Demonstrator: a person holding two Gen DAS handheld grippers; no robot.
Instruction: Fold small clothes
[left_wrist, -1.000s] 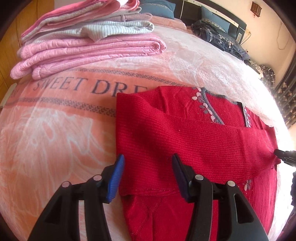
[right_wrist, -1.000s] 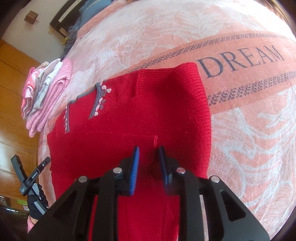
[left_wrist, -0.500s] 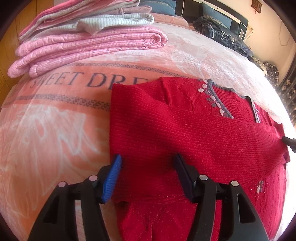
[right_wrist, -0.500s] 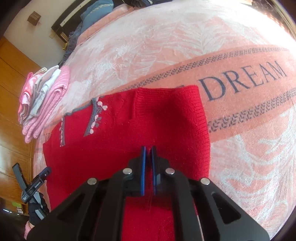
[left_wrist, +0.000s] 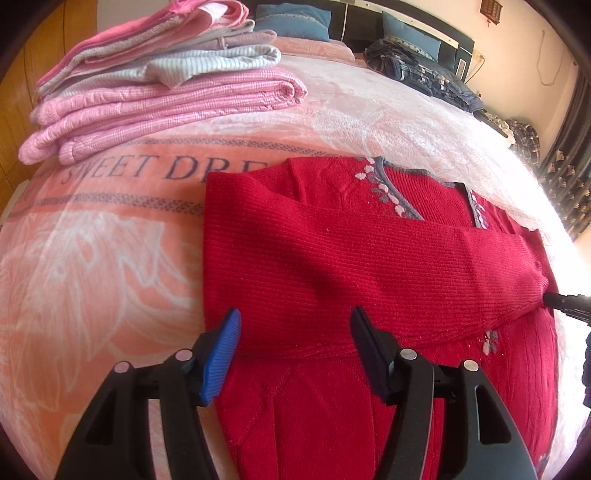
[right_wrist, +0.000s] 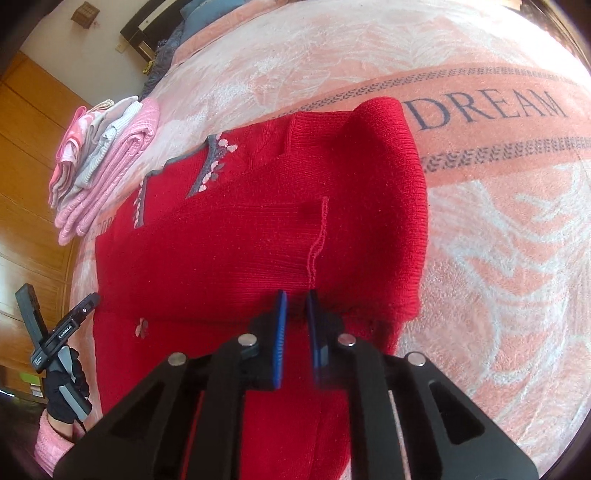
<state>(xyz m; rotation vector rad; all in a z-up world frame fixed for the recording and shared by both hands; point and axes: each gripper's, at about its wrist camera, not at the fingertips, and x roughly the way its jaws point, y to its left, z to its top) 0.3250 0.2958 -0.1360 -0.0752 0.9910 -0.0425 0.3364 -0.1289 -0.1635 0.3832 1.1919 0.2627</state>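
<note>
Surface: a plush peach-pink bed blanket (left_wrist: 110, 266) with white leaf patterns, grey patterned bands and dark lettering covered the whole bed; the right wrist view showed the word "DREAM"
Garment: a red ribbed knit cardigan with grey trim and small pink-white flowers (left_wrist: 332, 266) lay flat on the blanket, one sleeve folded across the body, its cuff reaching the far side
Sleeve cuff: in the right wrist view the cuff's edge (right_wrist: 317, 236) lay on the red body just ahead of the right tool's tips
Left gripper (left_wrist: 295, 332): black two-finger tool with blue pads, jaws spread wide, hovering over the lower edge of the folded sleeve, nothing between the pads
Right gripper (right_wrist: 295, 325): jaws nearly together with a narrow gap, tips at the cardigan just below the cuff; whether any knit was pinched could not be told
Hand: a black-gloved hand with a pink sleeve (right_wrist: 64, 387) held the left tool's handle at the bed's edge
Stack: a pile of folded pink, white and grey clothes (left_wrist: 162, 85) sat on the blanket's far left, well apart from the cardigan
Room: wooden panelling (right_wrist: 29, 155) beside the bed, a dark headboard with blue pillows (left_wrist: 291, 16), and crumpled dark blue checked bedding (left_wrist: 417, 70) near the pale wall
</note>
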